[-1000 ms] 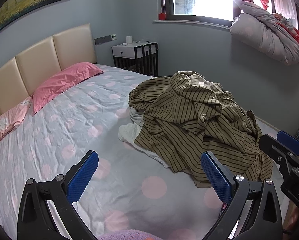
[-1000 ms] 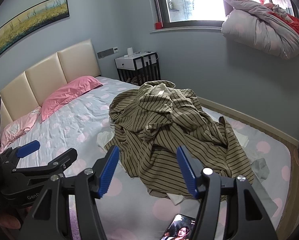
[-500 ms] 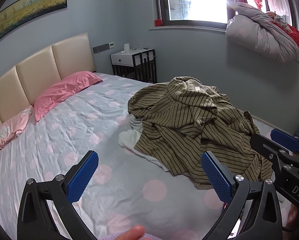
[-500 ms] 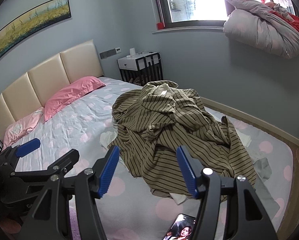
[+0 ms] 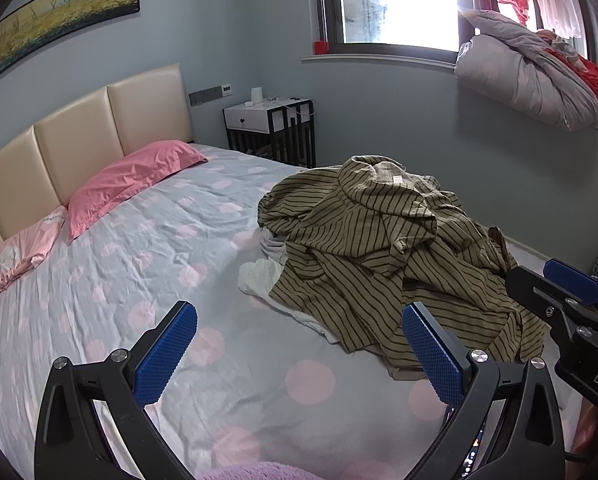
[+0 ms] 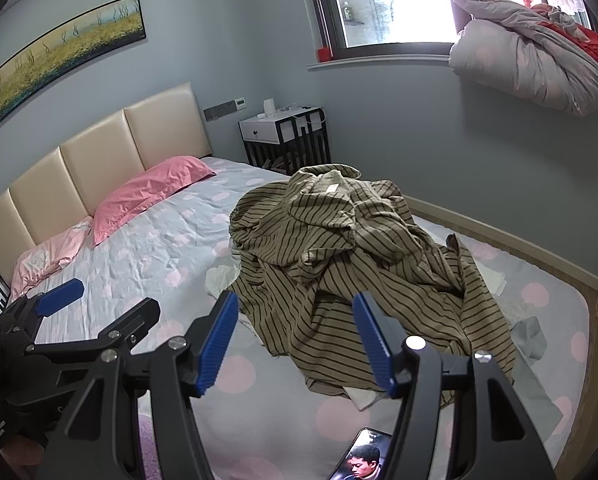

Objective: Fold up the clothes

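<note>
Compared with a second ago, little changed: both views tipped slightly upward, more wall and window showing, nothing on the bed moved. Nearest, left gripper [image 5: 299,354] spread wide, holding nothing, hovering over the gray bedsheet [image 5: 147,264] with pink dots. Right gripper [image 6: 295,340] also spread, holding nothing, just short of the near hem of the striped shirt [image 6: 339,264]. Below it, a phone [image 6: 361,458] with a lit screen lying on the sheet at the near edge. Farther on, the shirt heaped in a crumpled mound on the right half of the bed, collar and label on top, a white garment [image 5: 259,276] poking out from under its left side, a gray cloth [image 6: 533,334] apart on its right. Left of the heap, a broad stretch of bare sheet up to two pink pillows [image 5: 135,180] at the padded headboard [image 5: 83,132]. Beyond the shirt, the bed's far edge near the wall; behind, a nightstand [image 5: 273,130], and a bundled duvet [image 5: 531,80] on the windowsill.
</note>
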A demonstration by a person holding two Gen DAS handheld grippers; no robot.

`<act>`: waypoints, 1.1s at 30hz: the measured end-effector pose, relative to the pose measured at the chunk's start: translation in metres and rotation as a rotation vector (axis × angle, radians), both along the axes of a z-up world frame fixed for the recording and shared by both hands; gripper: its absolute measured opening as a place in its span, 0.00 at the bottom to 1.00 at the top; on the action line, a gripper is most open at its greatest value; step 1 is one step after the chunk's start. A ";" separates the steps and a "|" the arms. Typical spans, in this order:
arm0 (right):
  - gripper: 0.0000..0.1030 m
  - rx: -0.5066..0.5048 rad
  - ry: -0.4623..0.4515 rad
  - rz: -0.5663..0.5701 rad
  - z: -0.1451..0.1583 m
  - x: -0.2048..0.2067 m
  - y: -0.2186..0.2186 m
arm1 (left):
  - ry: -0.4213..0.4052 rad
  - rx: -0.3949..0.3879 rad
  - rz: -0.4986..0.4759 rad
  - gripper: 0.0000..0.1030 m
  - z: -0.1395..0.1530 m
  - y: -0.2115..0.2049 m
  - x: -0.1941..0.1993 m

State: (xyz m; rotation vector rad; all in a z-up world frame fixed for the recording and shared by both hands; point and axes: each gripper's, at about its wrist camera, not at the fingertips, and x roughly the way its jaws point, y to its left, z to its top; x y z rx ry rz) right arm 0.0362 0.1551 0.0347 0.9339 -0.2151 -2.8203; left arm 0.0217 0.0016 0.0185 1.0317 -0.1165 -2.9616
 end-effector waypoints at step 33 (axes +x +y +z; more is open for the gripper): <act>0.57 -0.011 0.010 -0.038 -0.002 -0.003 0.012 | 0.029 -0.008 -0.014 1.00 0.001 0.006 0.002</act>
